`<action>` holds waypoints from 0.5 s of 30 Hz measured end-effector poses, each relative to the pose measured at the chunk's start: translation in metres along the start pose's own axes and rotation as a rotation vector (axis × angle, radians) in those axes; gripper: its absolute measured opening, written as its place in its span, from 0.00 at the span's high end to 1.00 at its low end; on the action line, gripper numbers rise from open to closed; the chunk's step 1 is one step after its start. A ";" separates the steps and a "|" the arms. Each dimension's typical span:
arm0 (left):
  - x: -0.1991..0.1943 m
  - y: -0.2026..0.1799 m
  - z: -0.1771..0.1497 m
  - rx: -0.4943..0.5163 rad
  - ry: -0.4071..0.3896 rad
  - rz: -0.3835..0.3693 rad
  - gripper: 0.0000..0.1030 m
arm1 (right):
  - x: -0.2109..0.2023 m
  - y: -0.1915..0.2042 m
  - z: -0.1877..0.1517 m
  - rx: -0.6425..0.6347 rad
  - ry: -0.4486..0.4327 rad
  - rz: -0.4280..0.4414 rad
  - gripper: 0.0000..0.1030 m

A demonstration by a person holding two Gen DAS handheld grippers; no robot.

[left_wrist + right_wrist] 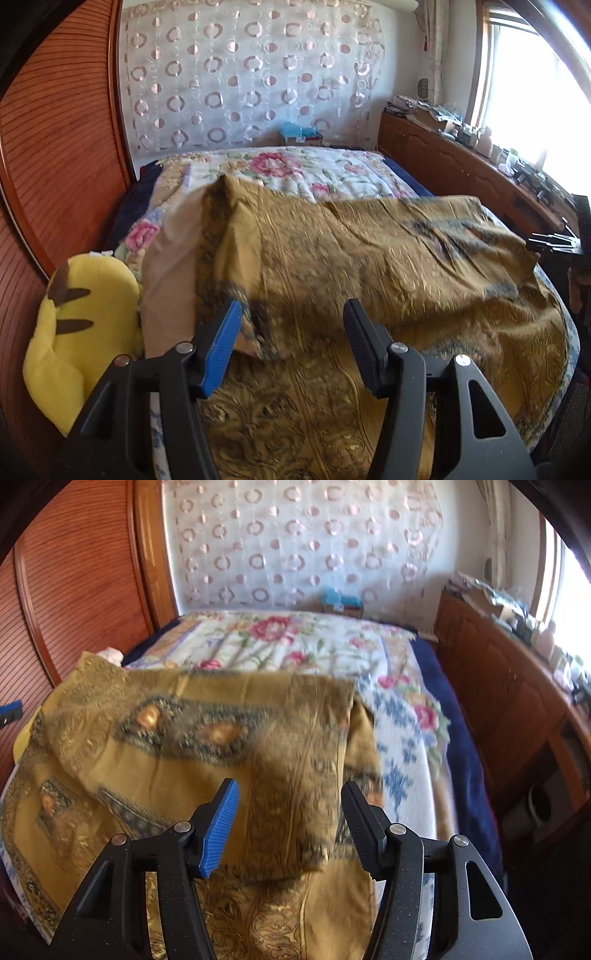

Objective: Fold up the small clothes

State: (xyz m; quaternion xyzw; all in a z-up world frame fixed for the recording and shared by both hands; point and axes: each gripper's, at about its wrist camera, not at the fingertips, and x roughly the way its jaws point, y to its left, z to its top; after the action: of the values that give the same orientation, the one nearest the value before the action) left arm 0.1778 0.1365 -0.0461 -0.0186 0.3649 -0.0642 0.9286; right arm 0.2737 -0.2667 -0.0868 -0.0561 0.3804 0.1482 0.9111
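A mustard-gold patterned cloth (369, 258) lies on the bed, its upper layer folded over the lower part. It also shows in the right wrist view (192, 746). My left gripper (291, 314) is open and empty, hovering just above the cloth near the folded layer's left corner. My right gripper (290, 794) is open and empty above the folded layer's right corner. A blue fingertip (11, 709) of the left gripper shows at the far left of the right wrist view.
A floral quilt (295, 170) covers the bed beyond the cloth. A yellow plush toy (81, 332) sits at the left by the wooden wardrobe (55, 147). A wooden cabinet (517, 701) with clutter runs along the right under the window.
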 end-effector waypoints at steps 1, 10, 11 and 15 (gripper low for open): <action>0.002 -0.003 -0.006 0.005 0.010 -0.001 0.45 | 0.002 0.000 -0.003 0.005 0.007 0.001 0.43; 0.021 -0.005 -0.031 0.017 0.094 0.012 0.45 | 0.029 0.000 -0.028 0.041 0.060 -0.021 0.43; 0.023 -0.006 -0.033 0.017 0.101 0.012 0.45 | 0.030 -0.001 -0.029 0.045 0.062 -0.020 0.43; 0.036 -0.005 -0.041 0.021 0.144 0.019 0.45 | 0.037 0.001 -0.036 0.041 0.072 -0.033 0.42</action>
State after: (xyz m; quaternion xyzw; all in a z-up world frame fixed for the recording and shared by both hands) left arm 0.1754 0.1269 -0.1000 -0.0009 0.4302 -0.0605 0.9007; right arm 0.2737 -0.2653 -0.1379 -0.0491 0.4149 0.1234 0.9001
